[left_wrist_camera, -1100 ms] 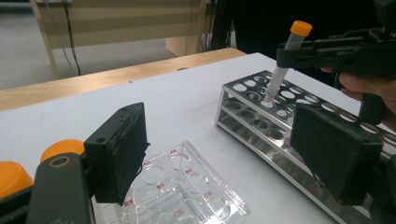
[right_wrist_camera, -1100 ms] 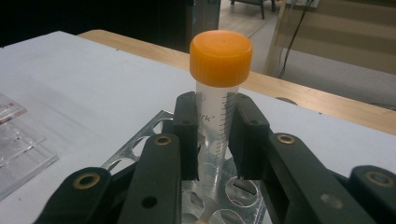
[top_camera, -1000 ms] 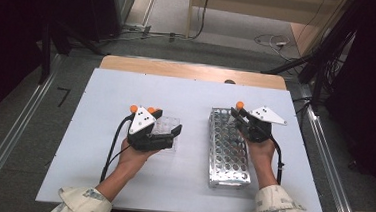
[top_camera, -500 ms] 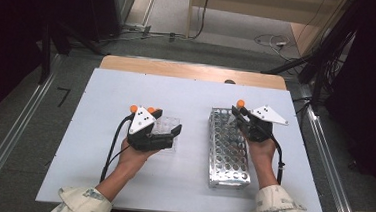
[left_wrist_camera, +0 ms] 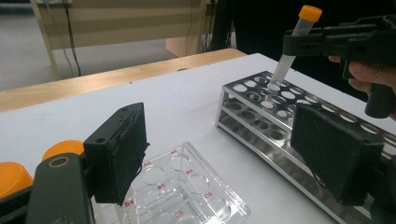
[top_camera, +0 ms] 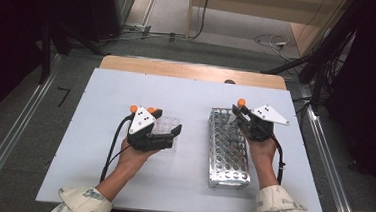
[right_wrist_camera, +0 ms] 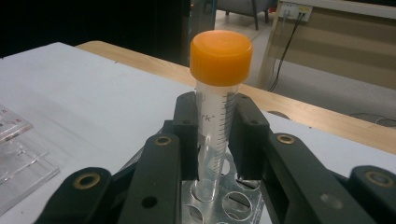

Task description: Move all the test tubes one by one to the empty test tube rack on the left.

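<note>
A white tabletop (top_camera: 187,93) with a wooden strip along its far edge stands in a dim room, cables trailing on the floor beyond it. On its right half lies a metal tube rack (top_camera: 227,149), long side running near to far. The right tongs (right_wrist_camera: 215,140) are clamped on a clear, graduated tube with an orange cap (right_wrist_camera: 219,100), holding it just under the cap; in the left gripper view the tube (left_wrist_camera: 292,46) tilts a little, its tip at or just inside a hole near the rack's far end. The left tongs (left_wrist_camera: 229,163) stand apart, holding nothing, over a clear plastic well plate (left_wrist_camera: 180,191) lying left of the rack.

The step in hand looks like seating the tube in the rack. To do it well, bring the tube upright first so its tip lines up through the lower tiers of holes, then lower it straight and slowly. Keep the clamp firm until the tube bears on the rack, and only then let the tongs part. A tilted descent could jam the tip against a lower plate.
</note>
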`<state>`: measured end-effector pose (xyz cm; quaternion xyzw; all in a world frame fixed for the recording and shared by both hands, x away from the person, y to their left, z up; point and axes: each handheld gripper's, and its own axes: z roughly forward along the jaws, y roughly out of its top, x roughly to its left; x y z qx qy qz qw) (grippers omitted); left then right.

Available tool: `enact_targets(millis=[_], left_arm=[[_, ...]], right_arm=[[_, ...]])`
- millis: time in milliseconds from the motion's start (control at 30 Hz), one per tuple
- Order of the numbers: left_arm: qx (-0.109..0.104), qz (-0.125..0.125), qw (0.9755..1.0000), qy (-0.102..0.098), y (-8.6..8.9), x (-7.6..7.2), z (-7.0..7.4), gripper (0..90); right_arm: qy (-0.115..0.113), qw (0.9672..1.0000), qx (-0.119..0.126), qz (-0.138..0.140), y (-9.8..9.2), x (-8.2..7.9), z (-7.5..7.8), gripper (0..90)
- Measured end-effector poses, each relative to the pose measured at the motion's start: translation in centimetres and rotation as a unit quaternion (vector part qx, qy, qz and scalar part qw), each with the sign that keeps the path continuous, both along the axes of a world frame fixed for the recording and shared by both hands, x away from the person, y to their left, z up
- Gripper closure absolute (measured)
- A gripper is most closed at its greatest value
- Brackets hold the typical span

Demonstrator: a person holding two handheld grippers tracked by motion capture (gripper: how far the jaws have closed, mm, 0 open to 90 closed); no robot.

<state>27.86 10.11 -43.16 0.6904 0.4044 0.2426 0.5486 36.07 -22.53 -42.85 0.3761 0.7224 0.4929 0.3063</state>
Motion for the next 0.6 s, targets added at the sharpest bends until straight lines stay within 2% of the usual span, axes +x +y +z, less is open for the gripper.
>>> enact_targets(millis=[600], left_arm=[[0.001,0.003,1.0000,0.001,0.05,0.07,0.06,12.6]], right_arm=[[-0.009,0.9999,0.007,0.002,-0.10,-0.51,0.94,72.0]])
